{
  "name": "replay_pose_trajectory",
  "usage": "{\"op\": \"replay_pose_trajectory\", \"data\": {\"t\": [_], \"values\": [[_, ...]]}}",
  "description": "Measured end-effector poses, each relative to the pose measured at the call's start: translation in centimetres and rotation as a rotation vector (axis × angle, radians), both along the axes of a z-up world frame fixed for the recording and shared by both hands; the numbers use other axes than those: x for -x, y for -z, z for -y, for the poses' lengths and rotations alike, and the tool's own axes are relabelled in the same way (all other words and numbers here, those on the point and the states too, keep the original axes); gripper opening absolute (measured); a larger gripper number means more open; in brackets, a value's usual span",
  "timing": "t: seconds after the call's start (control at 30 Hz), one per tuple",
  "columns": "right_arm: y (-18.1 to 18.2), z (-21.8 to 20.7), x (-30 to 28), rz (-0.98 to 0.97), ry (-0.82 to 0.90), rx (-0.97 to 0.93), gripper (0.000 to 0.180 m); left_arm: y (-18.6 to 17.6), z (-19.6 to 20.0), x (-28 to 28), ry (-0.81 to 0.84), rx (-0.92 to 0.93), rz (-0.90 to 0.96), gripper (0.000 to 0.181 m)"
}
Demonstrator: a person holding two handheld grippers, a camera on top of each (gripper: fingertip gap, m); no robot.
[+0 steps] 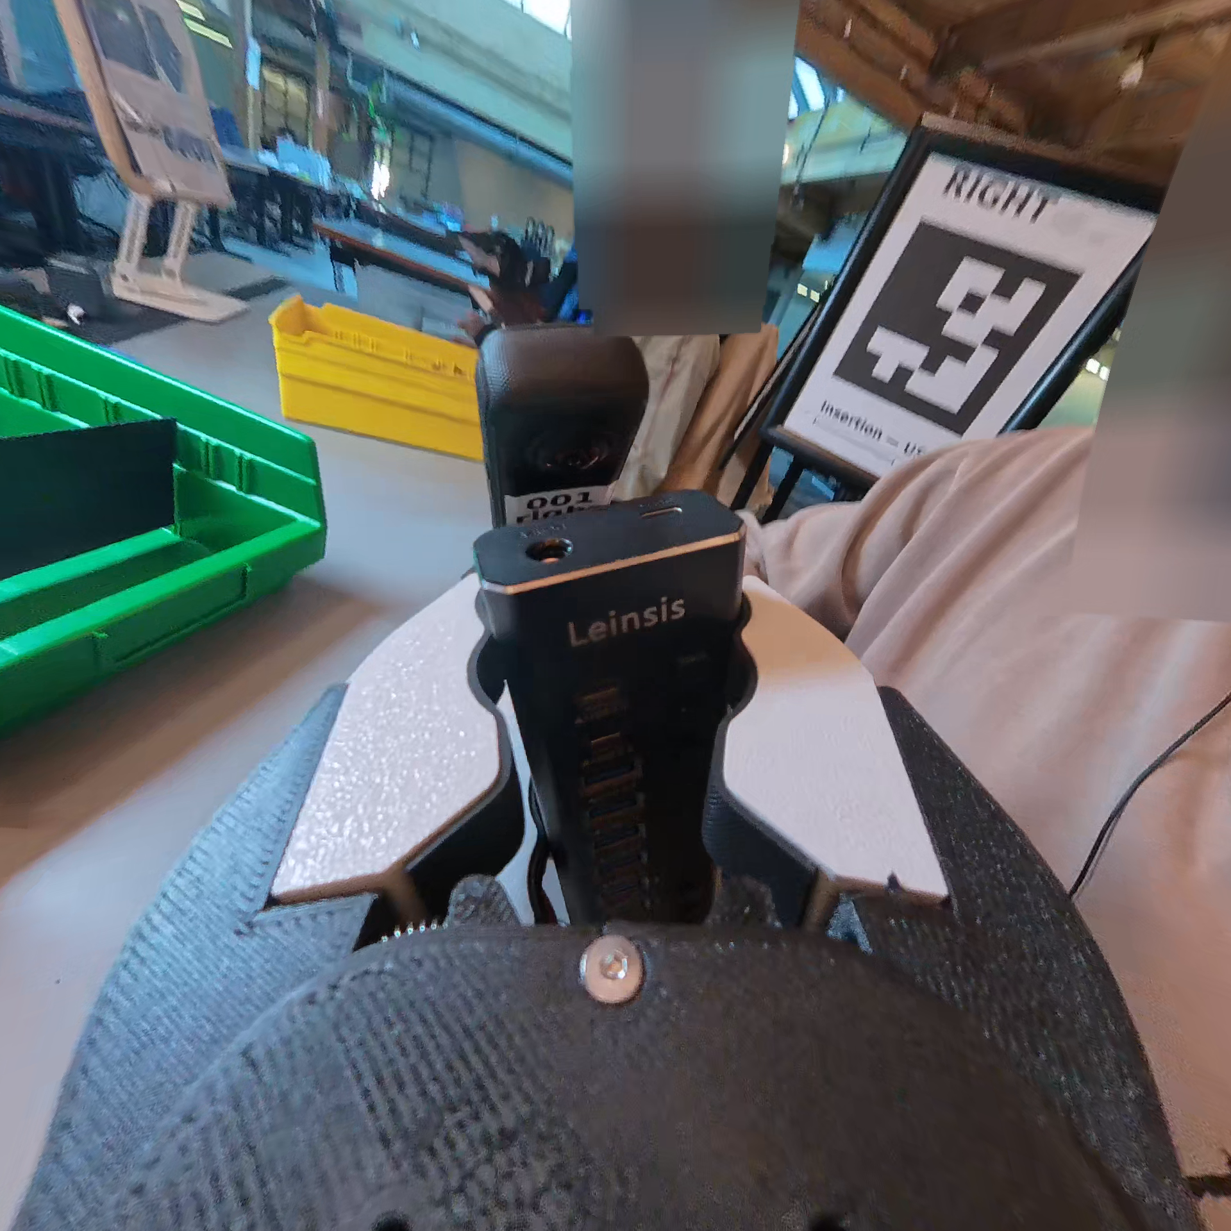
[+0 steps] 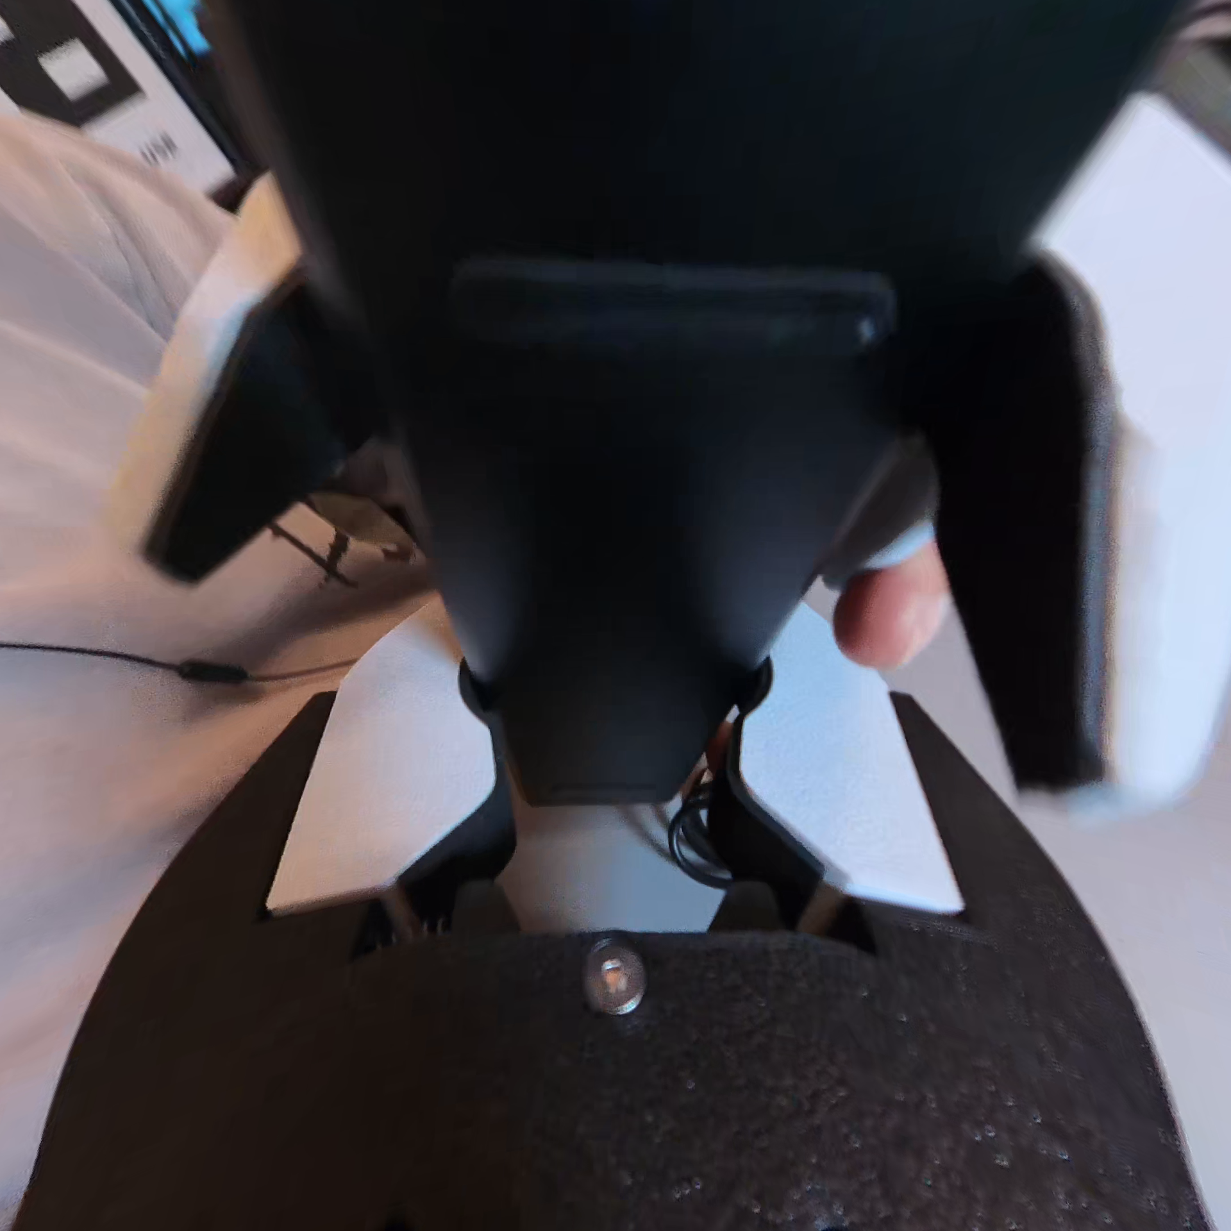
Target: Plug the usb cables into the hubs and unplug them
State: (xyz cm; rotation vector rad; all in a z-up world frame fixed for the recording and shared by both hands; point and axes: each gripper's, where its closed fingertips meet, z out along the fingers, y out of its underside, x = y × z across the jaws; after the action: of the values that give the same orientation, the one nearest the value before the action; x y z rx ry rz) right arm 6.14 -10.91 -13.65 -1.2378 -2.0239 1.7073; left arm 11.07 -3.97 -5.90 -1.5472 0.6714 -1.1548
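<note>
Centrally, left wrist view: left gripper (image 1: 616, 659) clamped on black usb hub (image 1: 613, 639), hub upright, port row facing camera. Green bin (image 1: 200, 533) at left, yellow bin (image 1: 373, 380) upper left. Right wrist view, blurred: right gripper (image 2: 616, 693) fingers pressed against dark body (image 2: 633, 533); what it is, cannot tell.

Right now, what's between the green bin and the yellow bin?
Just bare grey table between the green bin and yellow bin, in the left wrist view.

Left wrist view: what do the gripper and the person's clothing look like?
The left gripper has a black ribbed printed body with a silver screw at its centre, and white textured fingers edged in black. A pale beige sleeve shows, with a thin black cable across it.
</note>
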Motion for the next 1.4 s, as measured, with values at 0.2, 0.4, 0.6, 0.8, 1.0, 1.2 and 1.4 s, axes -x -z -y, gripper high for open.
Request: {"op": "replay_pose_trajectory", "data": {"t": [0.2, 0.4, 0.6, 0.8, 1.0, 1.2, 1.4], "values": [[-3.2, -2.1, 0.5, -0.12, 0.094, 0.193, 0.072, -1.9, -1.0, 2.4, -0.121, -0.019, 0.144, 0.065], [-0.6, -4.8, 2.6, -0.145, 0.351, -0.108, 0.071, -0.6, -3.4, 5.7, -0.379, 0.043, 0.141, 0.065], [1.2, -8.4, 4.2, -0.088, 0.621, -0.358, 0.039, 1.1, -5.0, 7.7, -0.632, 0.091, 0.084, 0.066], [-0.9, -6.2, 3.0, -0.108, 0.358, -0.026, 0.031, -1.1, -3.2, 6.4, -0.396, -0.044, 0.172, 0.065], [-5.4, 0.8, -4.2, -0.18, -0.332, 0.35, 0.031, -2.1, 2.7, 3.4, 0.071, -0.206, 0.168, 0.075], [-3.9, 3.8, -5.0, -0.053, -0.493, 0.41, 0.031, -2.1, 6.8, -1.6, 0.272, -0.295, 0.126, 0.074], [-5.5, 1.1, -2.6, -0.112, -0.314, 0.529, 0.036, -3.0, 4.4, 0.2, 0.071, -0.351, 0.088, 0.074]]}}
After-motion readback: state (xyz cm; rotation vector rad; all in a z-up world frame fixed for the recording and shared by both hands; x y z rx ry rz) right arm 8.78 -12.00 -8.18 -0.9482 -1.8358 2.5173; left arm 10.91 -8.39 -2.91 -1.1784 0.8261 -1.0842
